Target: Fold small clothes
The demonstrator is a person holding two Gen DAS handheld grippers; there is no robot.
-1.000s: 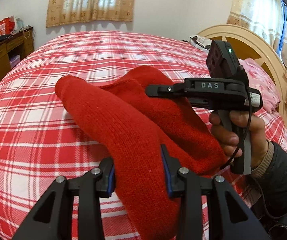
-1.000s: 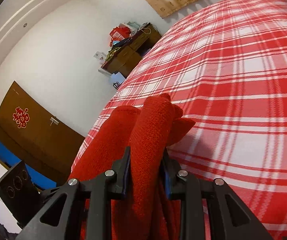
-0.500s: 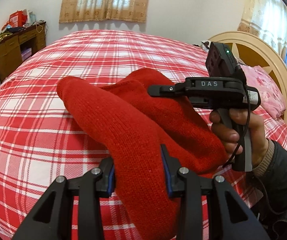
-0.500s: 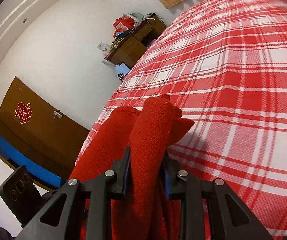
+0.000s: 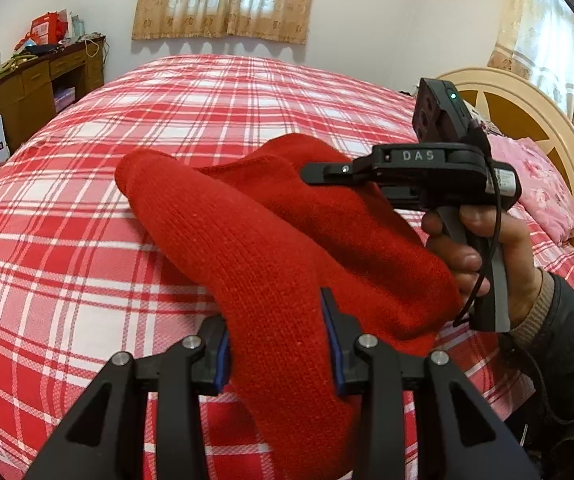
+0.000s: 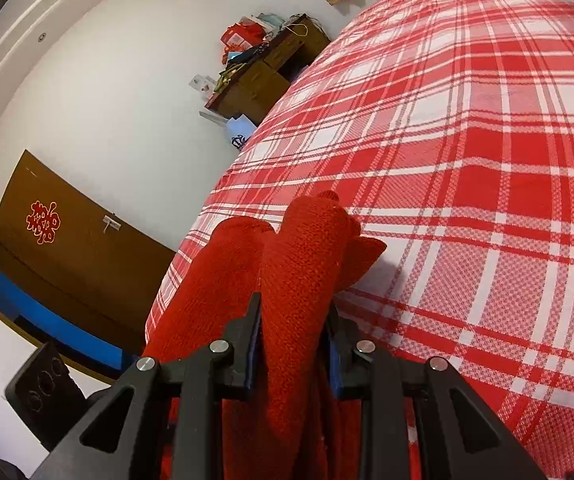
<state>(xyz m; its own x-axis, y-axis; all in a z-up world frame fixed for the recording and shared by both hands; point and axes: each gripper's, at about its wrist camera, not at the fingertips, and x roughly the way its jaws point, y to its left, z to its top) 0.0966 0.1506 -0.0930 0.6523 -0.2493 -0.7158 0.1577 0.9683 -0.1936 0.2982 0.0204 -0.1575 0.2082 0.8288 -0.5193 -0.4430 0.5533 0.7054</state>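
Note:
A red knitted garment [image 5: 271,240] hangs bunched between both grippers above the red-and-white plaid bed [image 5: 87,264]. My left gripper [image 5: 277,340] is shut on a thick fold of it at the near end. My right gripper [image 6: 293,320] is shut on another fold; it also shows in the left wrist view [image 5: 319,170] at the right, held by a hand, its fingers lying on the garment's far part. In the right wrist view the garment [image 6: 307,248] runs forward in two rolls, and its far tip reaches down to the bed [image 6: 467,200].
A wooden desk [image 5: 35,88] with clutter stands at the bed's left. A cream headboard [image 5: 527,120] and a pink pillow [image 5: 535,184] are at the right. Curtains [image 5: 227,0] hang at the far wall. A brown door [image 6: 67,240] shows in the right wrist view.
Both grippers keep their hold on the garment. The views have shifted slightly, so the bed and the room appear a little lower and further; the garment's shape is nearly the same.

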